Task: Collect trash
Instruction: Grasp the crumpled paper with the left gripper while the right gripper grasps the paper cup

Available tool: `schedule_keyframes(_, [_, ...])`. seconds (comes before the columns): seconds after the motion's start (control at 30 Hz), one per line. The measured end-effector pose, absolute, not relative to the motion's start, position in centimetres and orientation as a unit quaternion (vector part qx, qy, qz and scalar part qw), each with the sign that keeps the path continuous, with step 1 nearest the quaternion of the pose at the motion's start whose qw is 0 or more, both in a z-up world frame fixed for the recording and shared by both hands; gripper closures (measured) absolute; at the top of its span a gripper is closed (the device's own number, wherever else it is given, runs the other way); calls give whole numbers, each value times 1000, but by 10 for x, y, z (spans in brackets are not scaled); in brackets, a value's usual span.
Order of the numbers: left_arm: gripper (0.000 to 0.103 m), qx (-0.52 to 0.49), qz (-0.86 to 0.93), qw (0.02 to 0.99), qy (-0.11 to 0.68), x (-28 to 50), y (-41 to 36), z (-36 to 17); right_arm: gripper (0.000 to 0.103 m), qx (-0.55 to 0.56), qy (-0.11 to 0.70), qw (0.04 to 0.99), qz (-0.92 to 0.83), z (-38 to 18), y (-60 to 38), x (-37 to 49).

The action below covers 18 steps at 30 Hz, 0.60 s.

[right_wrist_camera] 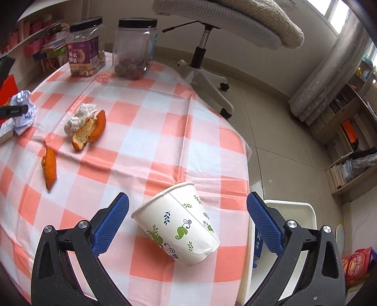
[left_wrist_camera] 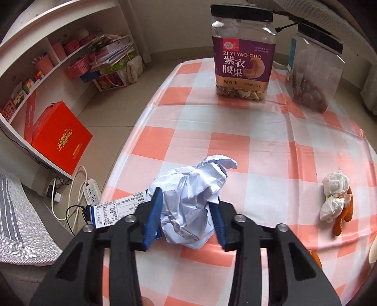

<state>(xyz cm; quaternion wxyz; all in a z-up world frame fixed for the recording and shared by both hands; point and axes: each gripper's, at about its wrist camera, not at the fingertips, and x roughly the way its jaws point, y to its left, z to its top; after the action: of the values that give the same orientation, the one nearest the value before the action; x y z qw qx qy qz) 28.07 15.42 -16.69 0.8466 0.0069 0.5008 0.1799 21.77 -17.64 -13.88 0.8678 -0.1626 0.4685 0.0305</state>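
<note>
On the checked surface (left_wrist_camera: 271, 146): left claw (left_wrist_camera: 186, 211) is clenching the crumpled paper ball (left_wrist_camera: 190, 200), best lifted straight; right claw (right_wrist_camera: 188, 223) is hanging released astride the tipped paper cup (right_wrist_camera: 179, 226).

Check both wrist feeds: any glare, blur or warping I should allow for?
Left wrist view: sharp, soft daylight, pale sheen on the tablecloth, table edges bowed by the fisheye. Right wrist view: the window is blown out at top right, paper cup crisp, corners dark.
</note>
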Motion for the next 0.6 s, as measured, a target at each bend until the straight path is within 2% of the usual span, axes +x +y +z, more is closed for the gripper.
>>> schedule_keyframes(0.07, [88, 6, 170, 851, 497, 279, 149, -165, 7, -180, 487, 853, 54, -151, -176, 221])
schedule_keyframes(0.3, [90, -36, 130, 872, 470, 269, 136, -127, 7, -198, 531, 819, 84, -181, -181, 224])
schedule_keyframes(0.33, [90, -43, 124, 876, 465, 266, 134, -120, 11, -192, 535, 819, 81, -183, -184, 226])
schedule_keyframes(0.37, [90, -48, 118, 879, 460, 264, 132, -113, 23, -181, 538, 819, 83, -184, -186, 226])
schedule_keyframes(0.43, [90, -53, 109, 885, 450, 257, 126, -102, 40, -156, 547, 819, 81, -185, -191, 229])
schedule_keyframes(0.6, [89, -52, 98, 895, 432, 242, 115, -83, 46, -107, 525, 840, 85, -168, -191, 228])
